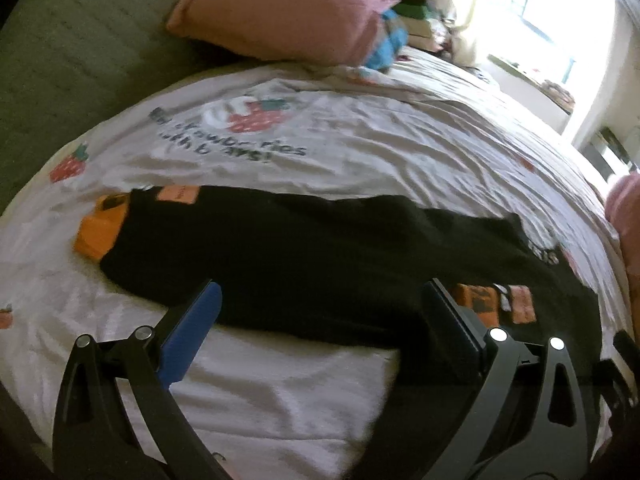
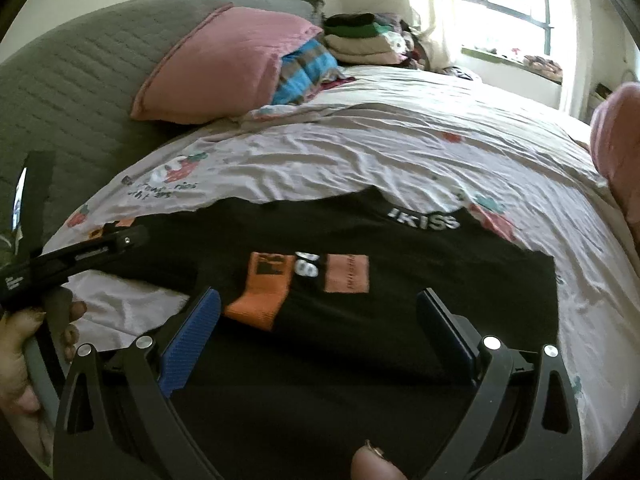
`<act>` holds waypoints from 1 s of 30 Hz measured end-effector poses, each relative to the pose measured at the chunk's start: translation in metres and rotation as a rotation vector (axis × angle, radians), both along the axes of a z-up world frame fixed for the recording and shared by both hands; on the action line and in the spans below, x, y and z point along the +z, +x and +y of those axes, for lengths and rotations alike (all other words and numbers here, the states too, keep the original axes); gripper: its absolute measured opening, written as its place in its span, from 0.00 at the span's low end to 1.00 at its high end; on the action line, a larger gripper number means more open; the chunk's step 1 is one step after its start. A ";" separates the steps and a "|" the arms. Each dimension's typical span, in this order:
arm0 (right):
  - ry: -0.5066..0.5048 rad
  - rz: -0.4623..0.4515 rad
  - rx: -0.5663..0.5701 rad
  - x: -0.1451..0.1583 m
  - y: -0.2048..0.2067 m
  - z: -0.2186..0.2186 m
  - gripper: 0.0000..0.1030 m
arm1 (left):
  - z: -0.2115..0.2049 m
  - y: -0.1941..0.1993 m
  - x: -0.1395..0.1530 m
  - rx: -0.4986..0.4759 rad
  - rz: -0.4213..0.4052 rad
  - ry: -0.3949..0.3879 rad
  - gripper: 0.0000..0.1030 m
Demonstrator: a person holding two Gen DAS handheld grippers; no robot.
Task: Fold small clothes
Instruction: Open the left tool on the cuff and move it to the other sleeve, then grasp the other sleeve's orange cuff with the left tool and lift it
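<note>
Black garment laid flat across the bedsheet, both tongs released.

Left wrist view: the left gripper [image 1: 320, 312] is held wide over the garment [image 1: 320, 248], grasping nothing. Right wrist view: the right gripper [image 2: 320, 312] is likewise spread, empty, above the garment [image 2: 400, 300]; the bedsheet [image 2: 380, 152] lies beyond.

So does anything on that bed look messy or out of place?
Only small things. The black garment lies flat, though an orange cuff sits folded across its front. The strawberry-print sheet beneath is wrinkled. Nothing looks spilled or torn.
</note>
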State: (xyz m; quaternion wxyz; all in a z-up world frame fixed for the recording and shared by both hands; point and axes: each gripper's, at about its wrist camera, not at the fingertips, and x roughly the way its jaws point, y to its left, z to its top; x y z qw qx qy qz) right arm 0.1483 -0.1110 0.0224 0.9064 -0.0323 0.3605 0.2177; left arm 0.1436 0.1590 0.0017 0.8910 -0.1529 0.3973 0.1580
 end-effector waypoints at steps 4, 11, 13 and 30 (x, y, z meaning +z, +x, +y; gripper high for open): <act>-0.001 -0.004 0.038 0.002 0.001 0.019 0.95 | 0.021 -0.003 -0.003 0.062 0.012 -0.009 0.91; 0.001 -0.008 0.099 0.005 0.003 0.052 0.95 | 0.057 -0.011 -0.008 0.173 0.021 -0.031 0.91; -0.001 -0.010 0.113 0.006 0.003 0.060 0.95 | 0.068 -0.013 -0.010 0.200 0.027 -0.033 0.91; 0.013 0.035 0.137 -0.006 0.007 0.092 0.95 | 0.138 -0.022 -0.037 0.357 0.087 -0.093 0.91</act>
